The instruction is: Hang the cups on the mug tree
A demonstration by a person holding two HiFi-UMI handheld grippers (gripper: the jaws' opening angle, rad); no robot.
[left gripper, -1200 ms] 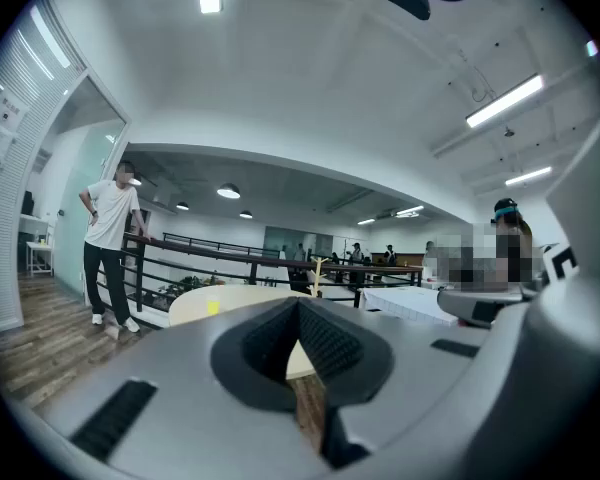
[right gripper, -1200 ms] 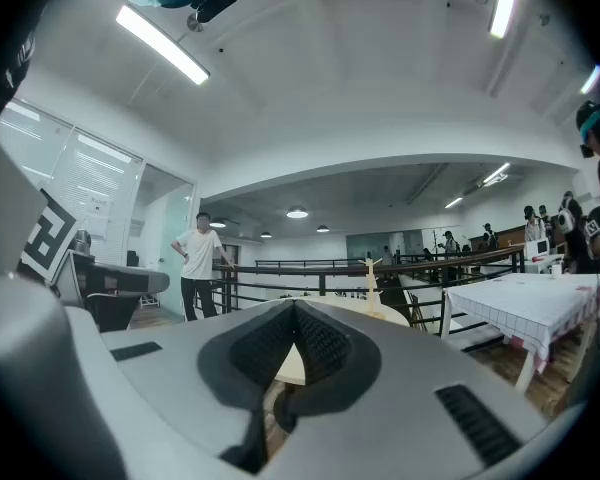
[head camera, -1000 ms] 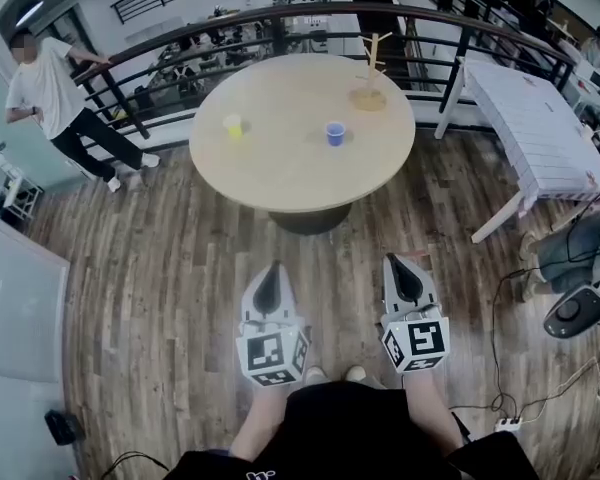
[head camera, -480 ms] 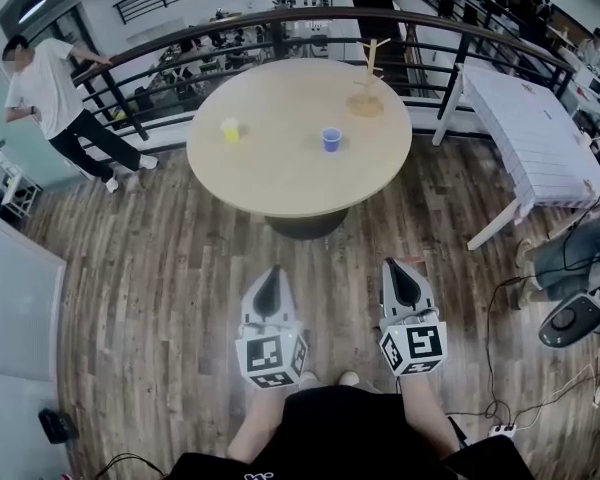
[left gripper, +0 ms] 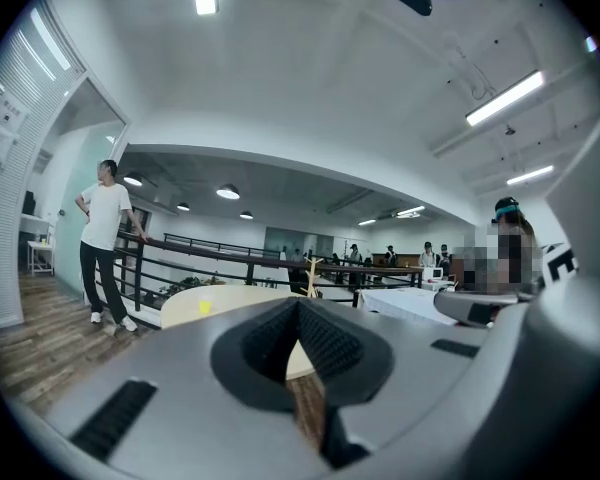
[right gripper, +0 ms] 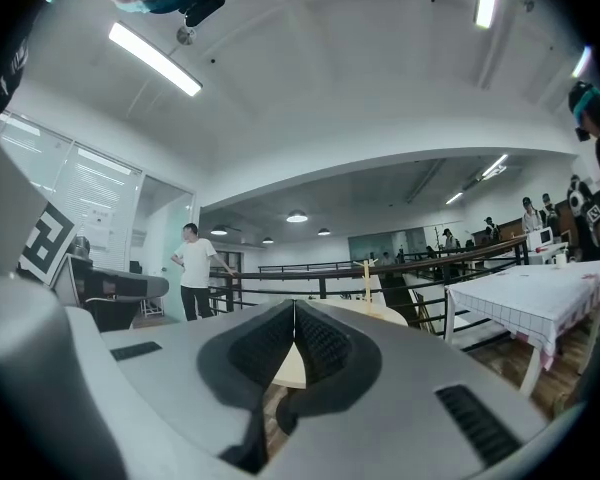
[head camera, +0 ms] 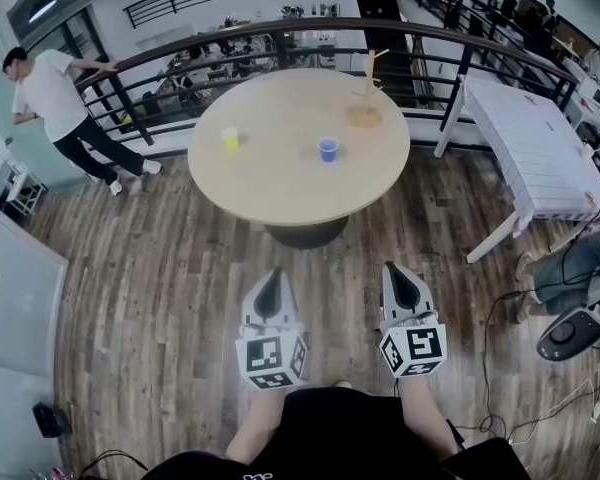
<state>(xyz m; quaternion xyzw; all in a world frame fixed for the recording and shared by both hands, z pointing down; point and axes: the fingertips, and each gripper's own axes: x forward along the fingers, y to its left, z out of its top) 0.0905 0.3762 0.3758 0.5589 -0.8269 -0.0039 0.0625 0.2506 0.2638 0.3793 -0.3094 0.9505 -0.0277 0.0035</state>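
A round wooden table (head camera: 280, 183) stands ahead of me. On it are a small yellow cup (head camera: 230, 139) at the left, a small blue cup (head camera: 328, 149) in the middle and a wooden mug tree (head camera: 365, 93) at the far right. The yellow cup (left gripper: 204, 307) and the mug tree (left gripper: 312, 276) also show in the left gripper view, and the mug tree (right gripper: 367, 284) in the right gripper view. My left gripper (head camera: 270, 279) and right gripper (head camera: 400, 277) are both shut and empty, held level over the floor well short of the table.
A black railing (head camera: 280, 38) curves behind the table. A person in a white shirt (head camera: 60, 108) leans on it at the left. A white folding table (head camera: 535, 138) stands at the right, with a seated person (head camera: 580, 263) and cables on the wood floor.
The table and its objects sit slightly lower in the head view than before, and the scene has shifted a little. Both grippers stay shut in the same spot in the picture.
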